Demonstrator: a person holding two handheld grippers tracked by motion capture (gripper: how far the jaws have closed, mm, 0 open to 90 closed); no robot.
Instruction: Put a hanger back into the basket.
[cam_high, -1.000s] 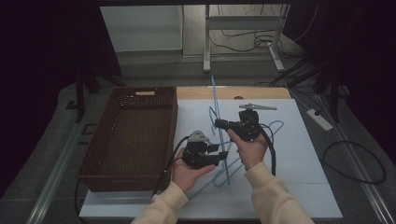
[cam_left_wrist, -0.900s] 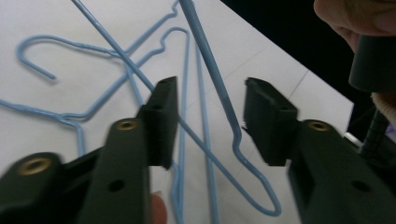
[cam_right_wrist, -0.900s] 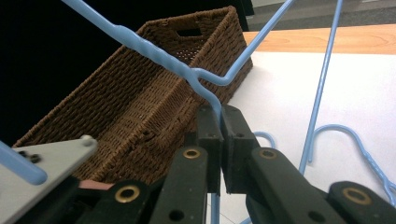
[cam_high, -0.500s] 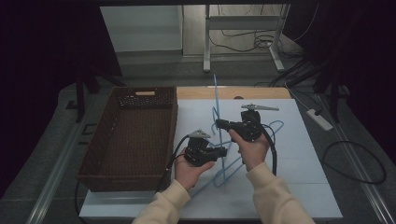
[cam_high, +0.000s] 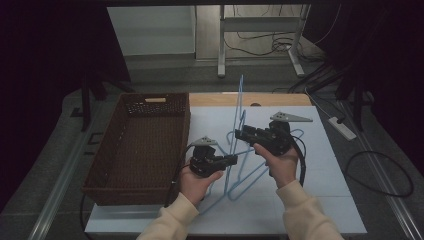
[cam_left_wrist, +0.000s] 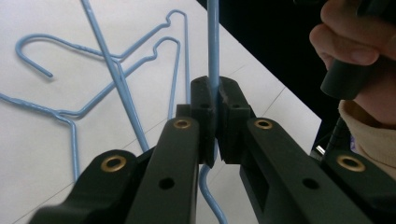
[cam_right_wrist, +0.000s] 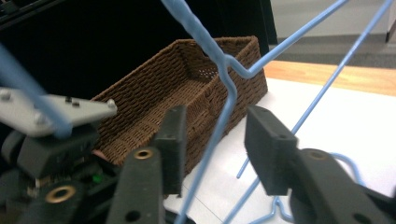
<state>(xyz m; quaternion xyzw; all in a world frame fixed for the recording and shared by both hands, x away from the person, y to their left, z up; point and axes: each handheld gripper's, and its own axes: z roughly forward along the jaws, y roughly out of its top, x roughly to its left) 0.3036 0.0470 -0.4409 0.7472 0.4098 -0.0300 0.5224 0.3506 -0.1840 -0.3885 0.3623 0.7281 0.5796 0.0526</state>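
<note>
Blue wire hanger (cam_left_wrist: 213, 42) within left gripper (cam_left_wrist: 215, 109)

High view is pretty dim, the room's edges fall off to near black and the white table (cam_high: 320, 150) catches the light. Gripper views are brighter (close jaws look soft, wire nearest the lens blurs).

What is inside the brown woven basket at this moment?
Nothing can be seen inside the basket: its woven floor looks bare. The near wall hides the strip of floor just behind it.
</note>
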